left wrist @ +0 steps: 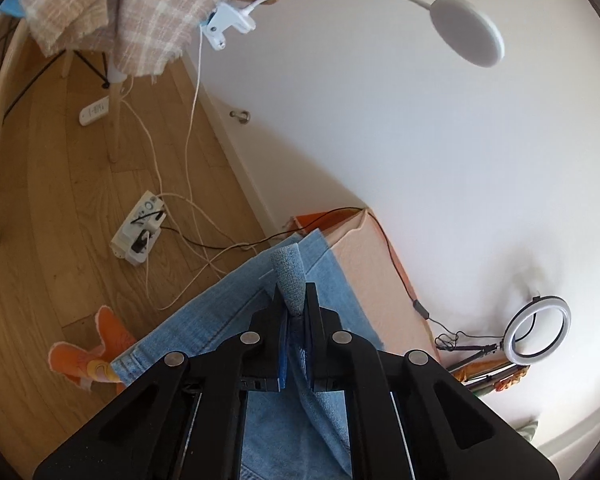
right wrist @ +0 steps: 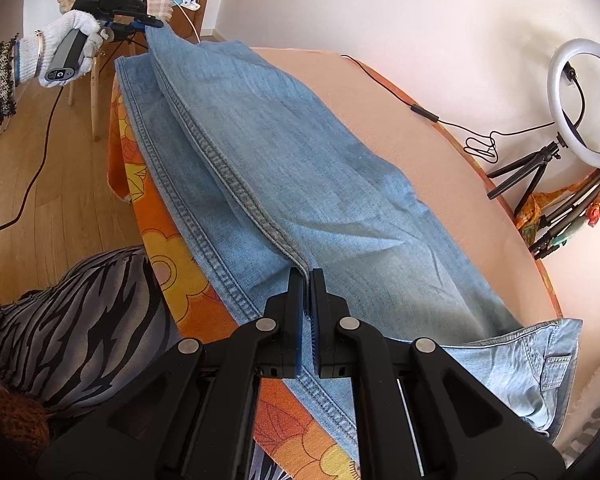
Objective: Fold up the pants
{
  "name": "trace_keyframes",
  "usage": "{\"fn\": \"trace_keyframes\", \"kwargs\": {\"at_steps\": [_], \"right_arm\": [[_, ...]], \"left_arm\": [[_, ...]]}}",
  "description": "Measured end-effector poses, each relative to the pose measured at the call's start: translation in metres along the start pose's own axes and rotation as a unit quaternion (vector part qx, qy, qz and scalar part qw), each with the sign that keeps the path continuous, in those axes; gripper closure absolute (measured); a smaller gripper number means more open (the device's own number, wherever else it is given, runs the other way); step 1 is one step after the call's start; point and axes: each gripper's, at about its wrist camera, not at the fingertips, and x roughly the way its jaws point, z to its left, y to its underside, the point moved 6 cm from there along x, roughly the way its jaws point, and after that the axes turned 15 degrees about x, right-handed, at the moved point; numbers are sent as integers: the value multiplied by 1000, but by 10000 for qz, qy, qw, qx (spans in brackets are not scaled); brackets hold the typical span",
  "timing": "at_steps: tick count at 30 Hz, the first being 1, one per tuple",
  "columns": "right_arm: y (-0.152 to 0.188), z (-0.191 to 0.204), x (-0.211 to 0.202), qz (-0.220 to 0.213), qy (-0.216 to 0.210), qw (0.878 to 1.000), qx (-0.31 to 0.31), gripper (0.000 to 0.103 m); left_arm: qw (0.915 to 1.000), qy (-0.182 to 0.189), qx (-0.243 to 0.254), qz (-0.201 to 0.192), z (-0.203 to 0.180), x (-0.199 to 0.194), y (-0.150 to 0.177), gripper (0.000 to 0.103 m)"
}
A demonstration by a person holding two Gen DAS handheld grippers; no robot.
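Wooden flooring (right wrist: 60, 184) is seen at the left, beside a round table (right wrist: 440, 152) covered in a peach cloth with an orange flowered cloth (right wrist: 168, 264) hanging over its near edge. At far left of the right wrist view, the left gripper (right wrist: 150, 26) is held by a white-gloved hand (right wrist: 66, 50) and is clamped on the hem end of the pants (right wrist: 284, 160), which is lifted off the table there. In the left wrist view a fold of denim is seen pinched between that gripper's closed jaws. Light blue pants are laid lengthwise across the table, one leg over the other, the waist end hanging off at lower right. The right gripper (right wrist: 307, 276) is closed on the seam edge near the middle. A ring light (right wrist: 556, 92) is stood on a tripod at the right by the wall.
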Motion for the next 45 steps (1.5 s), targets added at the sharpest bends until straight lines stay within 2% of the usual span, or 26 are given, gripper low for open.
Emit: {"fn": "trace_keyframes", "kwargs": {"at_steps": [2, 8, 11, 14, 18, 21, 23, 25, 28, 30, 32, 34, 36, 40, 43, 45], "right_arm": [[-2, 2, -3, -37, 4, 10000, -41, 99], [14, 9, 10, 258, -89, 9993, -264, 99], [21, 9, 13, 344, -148, 9990, -237, 99], [23, 3, 14, 412, -313, 9987, 31, 99], [17, -8, 5, 249, -533, 9969, 527, 97], [11, -16, -5, 164, -737, 9921, 1006, 91], [9, -25, -12, 78, -873, 9875, 1310, 76], [7, -34, -21, -17, -979, 9823, 1596, 67], [7, -54, -38, -156, -984, 9744, 2017, 65], [6, -78, -46, -227, -789, 9669, 2414, 59], [5, -107, -51, -280, -542, 9555, 2887, 43], [6, -138, -53, -275, -119, 9437, 3295, 37], [10, -164, -52, -178, 229, 9314, 3629, 36], [17, -210, -48, -17, 683, 9031, 4239, 36], [21, -241, -44, 25, 788, 8793, 4697, 36], [24, -263, -39, 70, 836, 8615, 5007, 34]], "left_arm": [[9999, -71, 121, -57, 2, -10, 1, 98], [9984, -436, -82, 338, 42, -5, 41, 98], [9978, -531, -17, 401, 46, -1, 48, 98], [9950, -686, 321, 657, 38, 1, 43, 94], [9884, -1047, 731, 827, 32, -10, 37, 80], [9859, -1167, 906, 787, 26, -25, 32, 78], [9854, -1165, 1055, 648, 18, -36, 27, 77], [9871, -1057, 1091, 501, 11, -48, 25, 73], [9906, -730, 1090, 382, -5, -56, 24, 70], [9883, -545, 1338, 488, -26, -51, 28, 70], [9848, -322, 1597, 599, -51, -42, 35, 70], [9819, -50, 1741, 748, -74, -31, 43, 70], [9771, 257, 1897, 928, -97, -18, 55, 70], [9660, 639, 2161, 1268, -134, 9, 84, 70], [9563, 881, 2336, 1520, -157, 23, 106, 70], [9468, 1015, 2527, 1713, -171, 30, 121, 70]]}}
